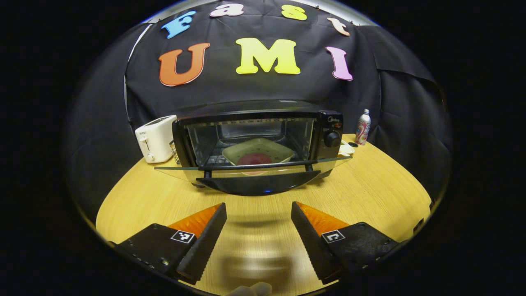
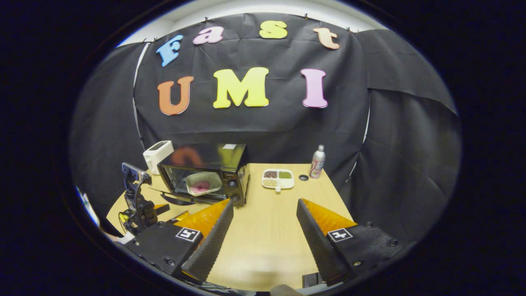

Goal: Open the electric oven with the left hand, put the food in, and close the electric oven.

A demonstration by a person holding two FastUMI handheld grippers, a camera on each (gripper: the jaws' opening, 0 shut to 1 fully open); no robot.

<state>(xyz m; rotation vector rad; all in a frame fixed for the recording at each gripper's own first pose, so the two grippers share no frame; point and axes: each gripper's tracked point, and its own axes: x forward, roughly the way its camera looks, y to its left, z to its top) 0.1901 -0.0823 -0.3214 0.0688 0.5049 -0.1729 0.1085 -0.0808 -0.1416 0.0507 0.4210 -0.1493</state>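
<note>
A black electric oven [image 1: 263, 139] stands on the wooden table [image 1: 370, 193], its glass door [image 1: 252, 172] folded down flat toward me. Inside rests a pale green square plate [image 1: 258, 153] holding a round pink food [image 1: 255, 159]. My left gripper [image 1: 259, 209] hovers open just in front of the door, nothing between its fingers. In the right gripper view the oven [image 2: 205, 172] sits at the left with the plate [image 2: 203, 183] inside. The right gripper [image 2: 265, 205] is open and empty, farther back over the table, with the left gripper [image 2: 139, 205] to its left before the oven.
A white toaster [image 1: 156, 137] stands left of the oven. A slim bottle [image 1: 363, 126] stands at the back right near a small dark ring [image 2: 303, 177]. A white divided tray of grains [image 2: 278, 179] lies right of the oven. Black cloth walls close in behind and at the right.
</note>
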